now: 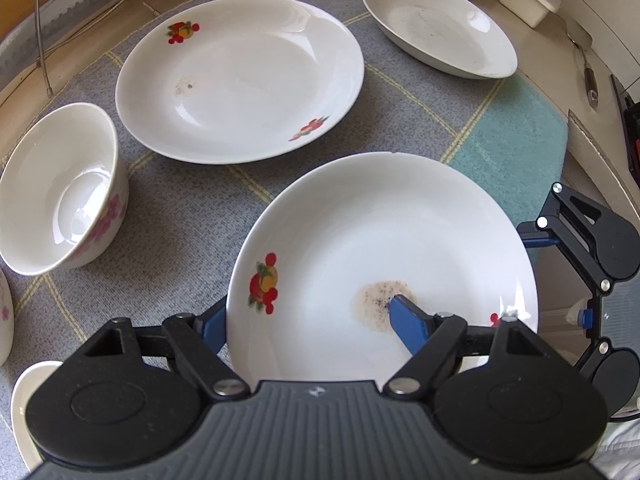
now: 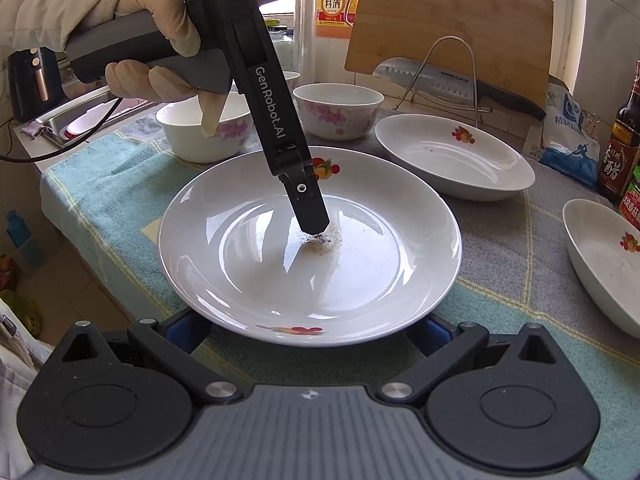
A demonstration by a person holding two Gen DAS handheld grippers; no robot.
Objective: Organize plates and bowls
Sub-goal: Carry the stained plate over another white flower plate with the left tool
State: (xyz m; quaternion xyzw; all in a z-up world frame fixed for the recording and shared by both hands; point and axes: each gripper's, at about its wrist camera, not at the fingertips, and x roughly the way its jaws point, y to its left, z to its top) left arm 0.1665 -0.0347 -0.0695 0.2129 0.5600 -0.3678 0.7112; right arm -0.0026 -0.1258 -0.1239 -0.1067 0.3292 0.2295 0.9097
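Note:
A white plate (image 1: 384,256) with fruit print and a brown stain lies on the cloth; it also shows in the right wrist view (image 2: 312,248). My left gripper (image 1: 308,320) is open across its near rim: one blue finger (image 1: 408,324) rests inside on the stain, the other sits outside, partly hidden by the rim. In the right wrist view the left gripper (image 2: 314,220) reaches down into the plate. My right gripper (image 2: 308,330) is open, its fingers under the plate's near rim. Two more plates (image 1: 240,80) (image 1: 440,26) lie beyond. A flowered bowl (image 1: 64,188) sits left.
A grey and teal checked cloth (image 1: 512,148) covers the counter. A second bowl (image 2: 200,128) stands by the first. A knife on a wire rack (image 2: 452,80), a cutting board (image 2: 452,12), bottles and a bag stand behind. The counter edge and sink (image 2: 80,120) are left.

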